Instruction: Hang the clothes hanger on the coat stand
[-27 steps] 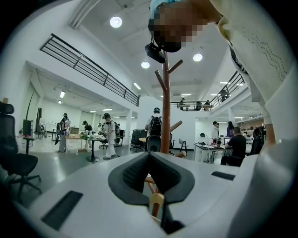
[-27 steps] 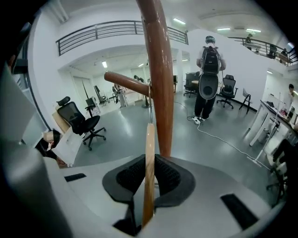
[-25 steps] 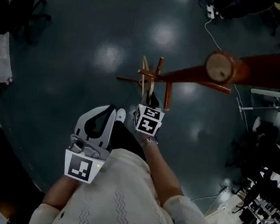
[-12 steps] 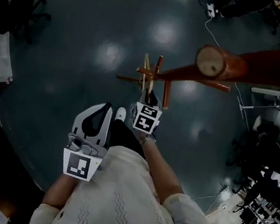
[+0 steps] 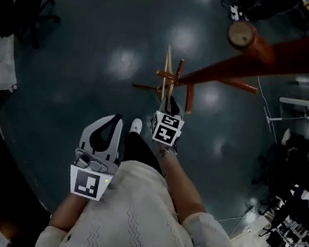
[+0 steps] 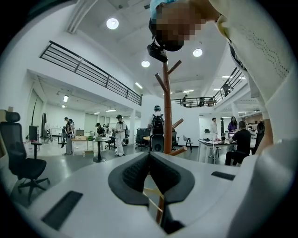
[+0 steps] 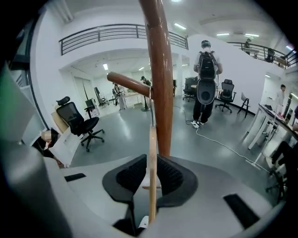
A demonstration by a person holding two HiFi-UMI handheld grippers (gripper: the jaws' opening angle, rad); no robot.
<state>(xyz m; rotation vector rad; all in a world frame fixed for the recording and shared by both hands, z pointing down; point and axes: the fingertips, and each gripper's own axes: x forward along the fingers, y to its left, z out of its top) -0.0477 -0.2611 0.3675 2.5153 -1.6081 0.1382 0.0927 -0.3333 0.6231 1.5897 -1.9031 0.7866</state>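
My right jaws are clamped on the clothes hanger (image 7: 152, 139). The two dark pads of the right gripper (image 7: 152, 162) press on either face of its pale wooden body, which stands on edge and rises straight out of them. From the top of the wood a thin wire hook (image 7: 152, 116) runs up to a peg (image 7: 126, 83) of the coat stand (image 7: 161, 69), reaching it just where the peg joins the red-brown pole. I cannot tell whether the hook sits over the peg or only touches it. The pole stands just beyond the hanger, a little to its right, and the peg juts out to the left.

My left jaws are drawn together at the tips with nothing between them. The left gripper (image 6: 149, 155) hangs low on my left, well apart from the stand and pointing towards it.

In the head view my right arm reaches farther out than my left. The hanger projects past the marker cube (image 5: 166, 128) in among the stand's lower pegs, while the pole's round top shows at the far right. Below lies a dark, glossy floor (image 5: 98, 33) with pale reflections of lamps.

A black office chair (image 7: 77, 123) stands to the left. Far beyond the stand a person with a backpack (image 7: 206, 69) stands facing away, with a white cable (image 7: 223, 144) running along the floor by their feet.
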